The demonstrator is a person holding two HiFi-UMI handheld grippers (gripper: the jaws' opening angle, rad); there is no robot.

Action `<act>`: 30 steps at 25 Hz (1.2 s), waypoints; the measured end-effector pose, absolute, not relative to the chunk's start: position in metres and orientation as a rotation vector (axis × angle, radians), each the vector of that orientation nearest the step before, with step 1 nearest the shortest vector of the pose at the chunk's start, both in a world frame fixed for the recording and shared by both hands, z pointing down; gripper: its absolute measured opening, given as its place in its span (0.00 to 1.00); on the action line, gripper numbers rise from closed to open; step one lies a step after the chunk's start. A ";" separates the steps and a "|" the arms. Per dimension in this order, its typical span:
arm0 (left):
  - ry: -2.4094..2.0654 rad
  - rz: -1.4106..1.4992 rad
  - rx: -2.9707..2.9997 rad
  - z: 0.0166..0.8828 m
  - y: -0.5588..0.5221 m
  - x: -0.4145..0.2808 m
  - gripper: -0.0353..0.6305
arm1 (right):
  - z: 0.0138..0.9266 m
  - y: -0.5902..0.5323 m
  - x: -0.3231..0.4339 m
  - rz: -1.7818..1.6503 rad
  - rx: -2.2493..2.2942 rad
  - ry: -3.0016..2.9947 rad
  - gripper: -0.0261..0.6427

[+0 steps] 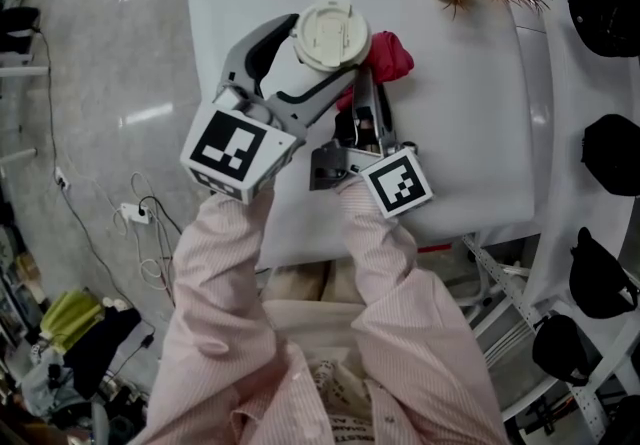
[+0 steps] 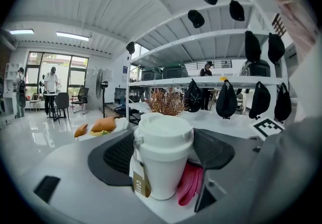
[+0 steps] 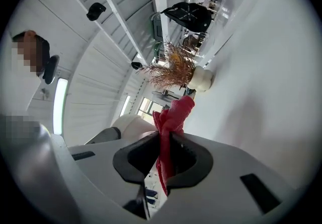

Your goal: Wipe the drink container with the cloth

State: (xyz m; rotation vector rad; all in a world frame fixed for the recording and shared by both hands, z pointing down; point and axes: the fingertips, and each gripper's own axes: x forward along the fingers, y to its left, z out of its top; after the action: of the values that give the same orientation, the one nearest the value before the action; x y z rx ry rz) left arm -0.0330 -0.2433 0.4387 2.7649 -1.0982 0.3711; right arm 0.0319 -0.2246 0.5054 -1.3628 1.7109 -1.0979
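The white rectangular desk (image 1: 470,133) carries the work, and both grippers meet over its near left part. The left gripper (image 1: 312,58) has its fingers (image 2: 118,157) set narrow around a white paper drink container with a white plastic lid (image 2: 163,160), gripping its sides. The container stands upright with its long axis vertical and the lid facing the head camera. No view shows whether its base rests on the desk.

The right gripper (image 3: 165,155) has its fingers (image 3: 193,155) closed on a crumpled red cloth (image 3: 171,120), which sticks out past the fingertips. In the head view the cloth lies just to the right of the container. In the left gripper view it presses against the container's lower right side, behind that side's finger. The right gripper is therefore the one placed to rub, probably by sliding the cloth along the wall while the left one holds firm.

A small brown tag (image 2: 141,183) on the container's lower left shows letters starting "COF"; the rest is unreadable.
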 end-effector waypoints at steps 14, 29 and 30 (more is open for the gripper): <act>-1.110 0.354 2.757 0.439 -0.242 -0.033 0.61 | 0.551 -0.229 0.031 -1.200 -1.414 1.691 0.11; -1.095 0.410 2.709 0.442 -0.242 -0.034 0.61 | 0.522 -0.234 0.057 -1.308 -1.331 2.058 0.11; -1.094 0.415 2.706 0.442 -0.242 -0.033 0.61 | 0.516 -0.236 0.058 -1.318 -1.286 2.099 0.11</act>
State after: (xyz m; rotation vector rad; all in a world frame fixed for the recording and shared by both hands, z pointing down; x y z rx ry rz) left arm -0.0335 -0.2419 0.4423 2.7060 -1.0941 0.4154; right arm 0.0579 -0.2360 0.5159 -1.2856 2.0994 -1.3182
